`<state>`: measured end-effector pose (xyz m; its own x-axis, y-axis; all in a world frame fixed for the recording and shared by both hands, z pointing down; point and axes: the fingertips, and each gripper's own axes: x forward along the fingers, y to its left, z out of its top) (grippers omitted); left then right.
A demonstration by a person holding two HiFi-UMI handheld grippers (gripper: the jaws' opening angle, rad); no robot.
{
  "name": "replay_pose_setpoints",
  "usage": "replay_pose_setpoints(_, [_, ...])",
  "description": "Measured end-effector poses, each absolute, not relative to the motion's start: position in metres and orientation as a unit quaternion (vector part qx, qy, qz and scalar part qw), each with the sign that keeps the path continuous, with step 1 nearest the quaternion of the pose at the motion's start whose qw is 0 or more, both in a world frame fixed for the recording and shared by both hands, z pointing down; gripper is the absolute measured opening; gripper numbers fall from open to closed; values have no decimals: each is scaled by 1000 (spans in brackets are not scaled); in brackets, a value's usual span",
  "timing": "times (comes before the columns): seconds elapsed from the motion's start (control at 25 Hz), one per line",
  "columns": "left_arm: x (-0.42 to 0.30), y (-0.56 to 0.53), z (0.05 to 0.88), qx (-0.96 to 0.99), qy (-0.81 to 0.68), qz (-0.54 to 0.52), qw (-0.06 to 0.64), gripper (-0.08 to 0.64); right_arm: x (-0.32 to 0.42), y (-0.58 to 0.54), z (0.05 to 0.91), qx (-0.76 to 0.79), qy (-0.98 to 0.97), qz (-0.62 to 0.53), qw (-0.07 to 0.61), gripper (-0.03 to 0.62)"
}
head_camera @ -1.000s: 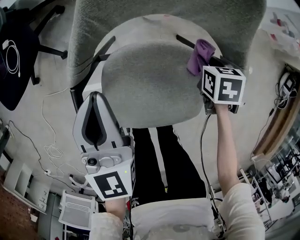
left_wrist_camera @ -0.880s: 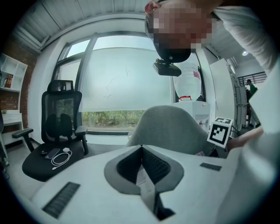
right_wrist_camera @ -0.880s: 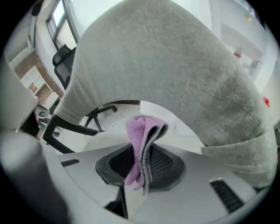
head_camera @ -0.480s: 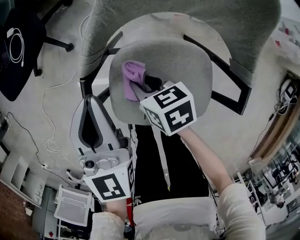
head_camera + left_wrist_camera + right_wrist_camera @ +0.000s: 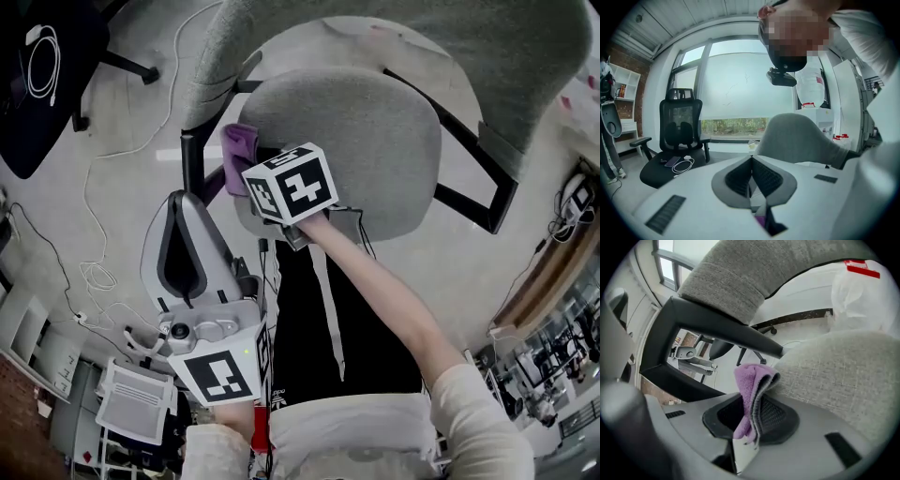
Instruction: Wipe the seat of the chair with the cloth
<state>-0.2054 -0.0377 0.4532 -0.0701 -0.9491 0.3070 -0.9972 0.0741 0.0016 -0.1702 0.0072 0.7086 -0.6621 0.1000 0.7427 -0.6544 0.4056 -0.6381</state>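
Purple cloth point(image 5: 749, 380), clamped in right gripper point(image 5: 755, 408) at seat point(image 5: 375, 150) edge; left gripper point(image 5: 751, 164) closed, empty. Risk: cloth may be carried off the edge and contact lost.

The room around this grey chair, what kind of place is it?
Likely an office or lab workspace: a black mesh office chair with armrests, white shelves and a large window.

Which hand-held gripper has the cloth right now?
The right hand-held gripper, shut on the purple cloth at the seat edge; the left hand-held gripper is shut, empty.
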Motion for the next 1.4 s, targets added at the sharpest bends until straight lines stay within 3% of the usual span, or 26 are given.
replay_pose_setpoints(0.4, [-185, -47, 450, 693, -706, 99, 112, 12, -122, 5, 716, 208, -752, 484, 396, 87])
replay_pose_setpoints(0.88, [-155, -61, 453, 723, -674, 101, 112, 12, 6, -8, 719, 291, -716, 462, 435, 87])
replay_pose_setpoints(1.4, [-134, -71, 451, 741, -654, 106, 108, 12, 149, -18, 712, 378, -650, 400, 525, 87])
